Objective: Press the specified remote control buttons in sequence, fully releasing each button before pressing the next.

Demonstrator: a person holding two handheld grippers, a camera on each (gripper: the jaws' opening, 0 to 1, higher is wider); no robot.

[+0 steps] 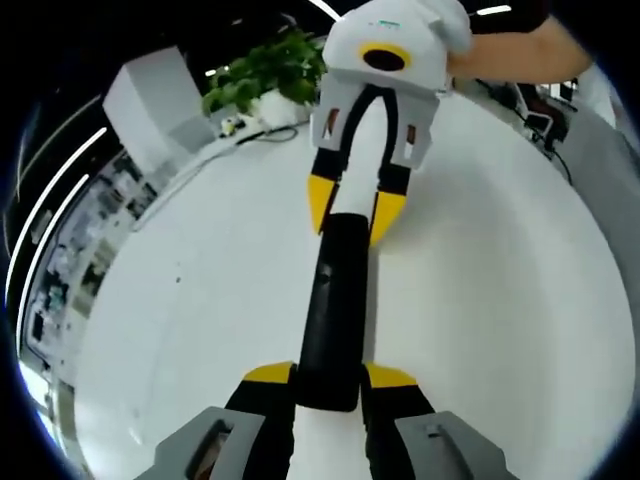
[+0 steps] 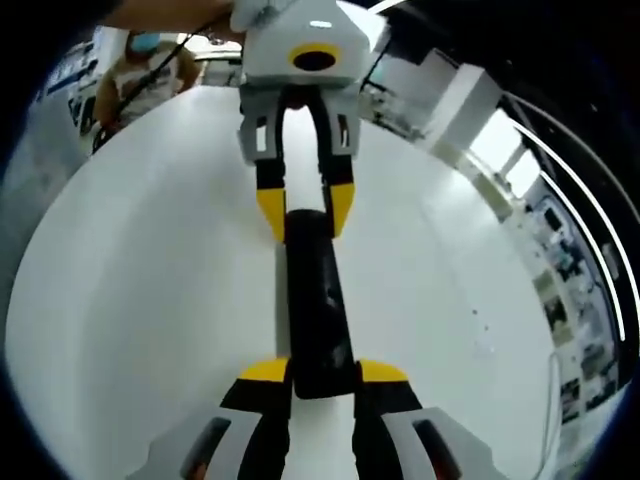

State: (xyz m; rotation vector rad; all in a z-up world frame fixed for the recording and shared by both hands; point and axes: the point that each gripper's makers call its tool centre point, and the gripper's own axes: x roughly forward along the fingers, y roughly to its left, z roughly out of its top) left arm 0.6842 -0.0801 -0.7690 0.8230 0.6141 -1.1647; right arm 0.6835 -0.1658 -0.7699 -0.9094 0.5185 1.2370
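A: Where is the remote control just now?

B: Over the white tabletop, held at both ends. In the left gripper view the left hand-held gripper has its yellow-tipped jaws narrowed onto the near end of the remote control, and the right hand-held gripper comes in from the far side with its tips at the other end.

A: And from the other side?

B: The right gripper view mirrors it: the right hand-held gripper is clamped on the end of the remote control nearest it, and the left hand-held gripper pinches the far end. I can't tell whether the remote control rests on the tabletop or hangs just above it.

A: Why hold it like that?

B: My guess is to steady it. With both ends pinned the black body can't slide or twist. But no jaw is free to push a button, so I'd judge that no press is in hand yet; one hand-held gripper would have to let go first.

A: Anything one view adds?

B: Beyond the remote control's far end, the left gripper view shows a potted plant and a grey box at the tabletop's edge. The right gripper view instead shows a seated person past the remote control's far end.
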